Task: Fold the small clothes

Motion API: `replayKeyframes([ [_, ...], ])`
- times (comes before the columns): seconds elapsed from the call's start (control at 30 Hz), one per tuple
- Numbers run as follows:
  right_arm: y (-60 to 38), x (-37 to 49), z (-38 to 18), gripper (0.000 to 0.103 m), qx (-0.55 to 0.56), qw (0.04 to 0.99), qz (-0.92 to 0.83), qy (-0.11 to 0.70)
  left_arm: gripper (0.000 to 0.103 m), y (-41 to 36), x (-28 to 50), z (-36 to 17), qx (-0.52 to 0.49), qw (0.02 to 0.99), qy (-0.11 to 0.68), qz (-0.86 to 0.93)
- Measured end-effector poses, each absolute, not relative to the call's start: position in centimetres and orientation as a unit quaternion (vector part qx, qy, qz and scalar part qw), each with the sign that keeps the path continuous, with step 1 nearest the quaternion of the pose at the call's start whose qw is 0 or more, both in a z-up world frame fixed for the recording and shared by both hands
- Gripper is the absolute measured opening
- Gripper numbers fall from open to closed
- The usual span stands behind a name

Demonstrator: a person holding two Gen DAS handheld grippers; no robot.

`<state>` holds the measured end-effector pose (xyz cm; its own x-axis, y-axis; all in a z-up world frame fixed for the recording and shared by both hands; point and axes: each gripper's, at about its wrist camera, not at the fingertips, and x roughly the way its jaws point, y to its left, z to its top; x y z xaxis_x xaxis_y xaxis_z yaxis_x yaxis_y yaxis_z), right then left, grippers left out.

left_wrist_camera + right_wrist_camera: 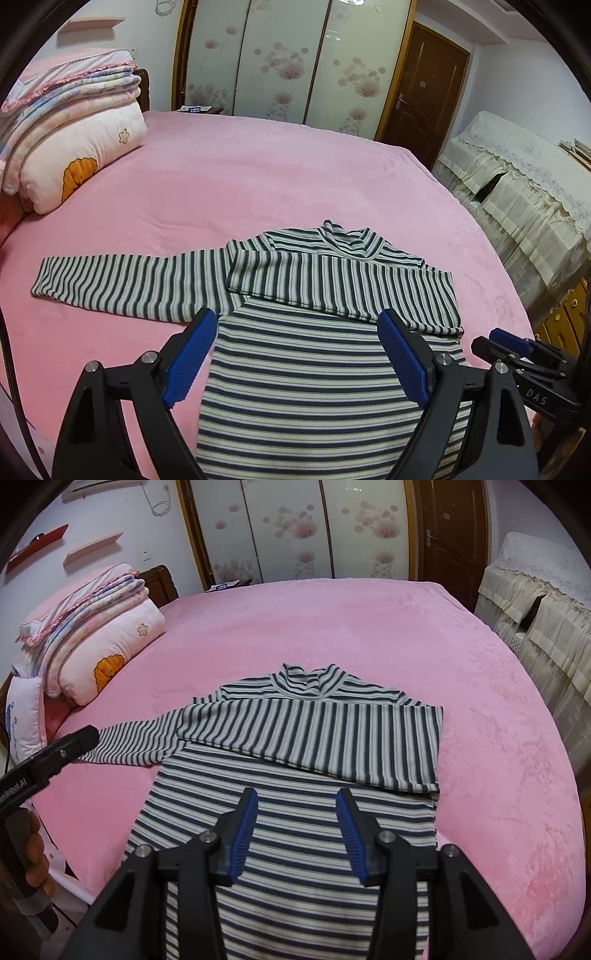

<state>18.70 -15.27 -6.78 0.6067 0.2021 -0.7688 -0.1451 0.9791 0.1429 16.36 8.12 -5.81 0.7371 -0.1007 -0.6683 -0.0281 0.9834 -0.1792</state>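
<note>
A navy-and-white striped long-sleeved top (317,373) (295,834) lies flat on the pink bed, collar (347,240) (314,679) at the far end. Its right sleeve (343,288) (314,734) is folded across the chest; the left sleeve (122,284) (133,746) stretches out to the left. My left gripper (299,328) hovers above the top's body, open wide, nothing between its blue pads. My right gripper (297,805) also hangs over the body, open, holding nothing. The right gripper (506,343) shows at the left wrist view's right edge, the left gripper's finger (66,746) at the right wrist view's left.
The pink bed cover (258,177) (332,627) stretches far beyond the top. Folded quilts and a pillow (74,136) (92,635) are piled at the left. A cloth-draped cabinet (517,192) (535,609) stands to the right. A hand (35,853) grips the left gripper's handle.
</note>
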Motion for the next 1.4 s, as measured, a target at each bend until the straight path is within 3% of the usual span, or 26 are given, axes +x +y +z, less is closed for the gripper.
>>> replayKeyframes([
  [0.37, -10.6, 17.2, -2.8, 0.08, 0.033, 0.906, 0.119, 0.405, 0.102, 12.0, 13.1, -2.6, -0.085, 0.94, 0.329, -0.007],
  [1.0, 3.4, 18.2, 5.2, 0.08, -0.008, 0.937, 0.166, 0.307, 0.102, 26.8, 11.7, 0.6, -0.125, 0.941, 0.297, 0.106],
  [1.4, 12.1, 20.4, 2.8, 0.08, -0.054, 0.924, 0.202, 0.32, 0.102, 37.1, 14.0, -5.1, -0.186, 0.905, 0.337, 0.181],
])
